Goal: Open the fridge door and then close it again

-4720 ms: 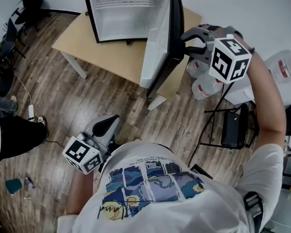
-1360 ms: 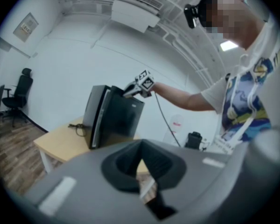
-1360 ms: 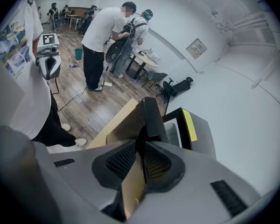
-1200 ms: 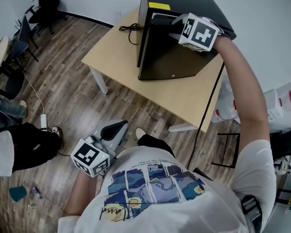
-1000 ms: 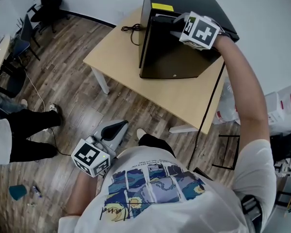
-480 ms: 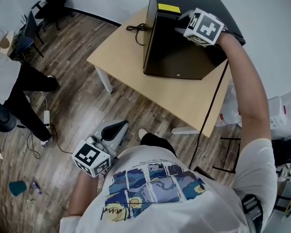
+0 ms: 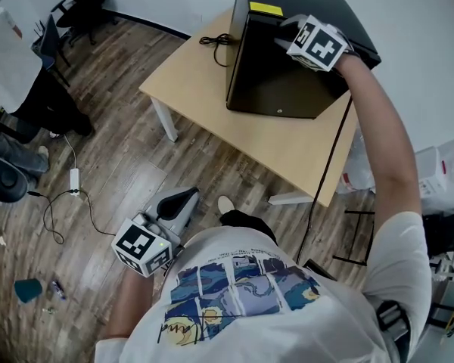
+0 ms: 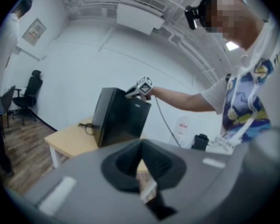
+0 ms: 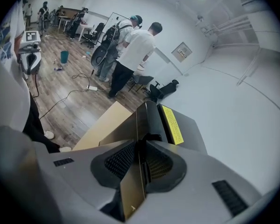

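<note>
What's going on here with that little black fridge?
A person is working a small black fridge that stands on a wooden table, with a handheld gripper in each hand. The right gripper is clamped on the top edge of the fridge door, which looks shut or very nearly so. The left gripper hangs low at the person's side, jaws together, holding nothing.

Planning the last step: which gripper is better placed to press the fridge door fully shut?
Right. The right gripper is clamped on the top edge of the fridge door; the left gripper hangs low, far from it.
</note>
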